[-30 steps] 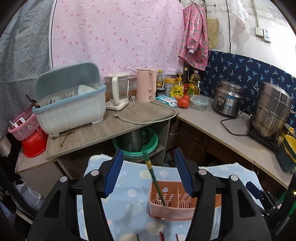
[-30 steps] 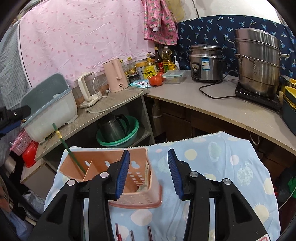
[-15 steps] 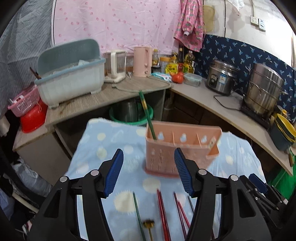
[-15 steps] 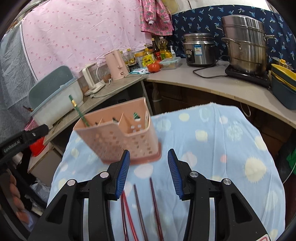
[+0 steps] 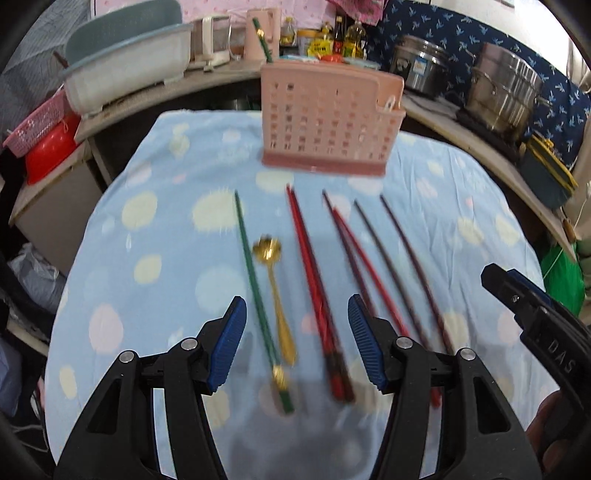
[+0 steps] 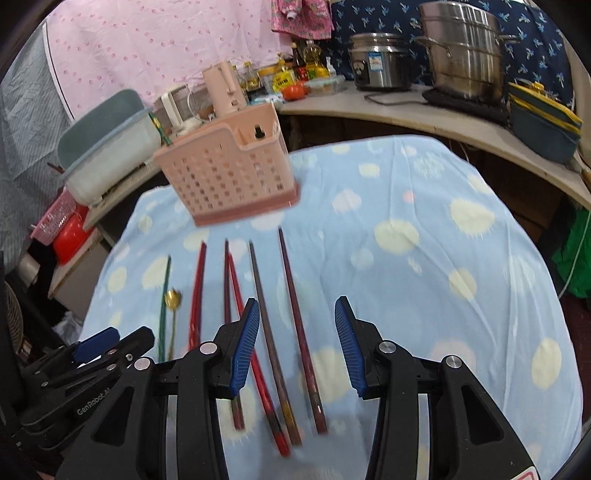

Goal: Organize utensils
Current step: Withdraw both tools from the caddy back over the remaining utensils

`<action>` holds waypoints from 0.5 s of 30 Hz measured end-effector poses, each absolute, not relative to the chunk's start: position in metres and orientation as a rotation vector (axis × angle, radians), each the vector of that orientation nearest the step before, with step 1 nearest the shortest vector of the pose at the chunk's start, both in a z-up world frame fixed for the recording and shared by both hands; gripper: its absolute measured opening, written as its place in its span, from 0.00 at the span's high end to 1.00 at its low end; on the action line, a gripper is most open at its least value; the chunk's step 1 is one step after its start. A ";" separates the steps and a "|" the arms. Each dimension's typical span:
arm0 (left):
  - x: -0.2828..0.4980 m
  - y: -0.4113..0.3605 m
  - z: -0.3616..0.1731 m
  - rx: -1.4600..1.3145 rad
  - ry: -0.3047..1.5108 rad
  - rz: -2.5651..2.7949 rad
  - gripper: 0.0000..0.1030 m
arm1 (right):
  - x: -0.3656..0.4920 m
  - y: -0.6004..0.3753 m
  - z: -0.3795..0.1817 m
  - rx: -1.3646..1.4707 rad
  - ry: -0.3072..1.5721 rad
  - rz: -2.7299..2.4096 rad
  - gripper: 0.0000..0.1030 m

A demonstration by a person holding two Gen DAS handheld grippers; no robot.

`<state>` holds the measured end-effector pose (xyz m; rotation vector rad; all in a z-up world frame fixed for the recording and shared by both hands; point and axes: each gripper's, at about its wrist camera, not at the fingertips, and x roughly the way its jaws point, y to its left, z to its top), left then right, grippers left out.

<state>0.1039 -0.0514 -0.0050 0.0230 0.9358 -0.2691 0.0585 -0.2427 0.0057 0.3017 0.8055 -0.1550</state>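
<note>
Left gripper (image 5: 295,339) and right gripper (image 6: 293,345): fingers apart, empty, above chopsticks (image 5: 314,280) lying before pink caddy (image 5: 328,122).

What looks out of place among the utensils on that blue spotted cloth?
One green chopstick already stands alone in the pink holder, while its match lies on the cloth. Two red chopsticks also cross rather than lying parallel. Nothing looks spilled or broken.
</note>
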 end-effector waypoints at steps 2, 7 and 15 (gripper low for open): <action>0.090 -0.047 -0.015 0.028 0.955 -0.262 0.47 | 0.048 -0.242 -0.004 0.301 0.830 -0.159 0.59; 0.065 -0.038 -0.037 0.023 0.998 -0.269 0.47 | 0.028 -0.237 -0.029 0.288 0.875 -0.170 0.59; 0.042 -0.031 -0.056 0.043 0.986 -0.244 0.47 | 0.017 -0.231 -0.049 0.263 0.893 -0.179 0.66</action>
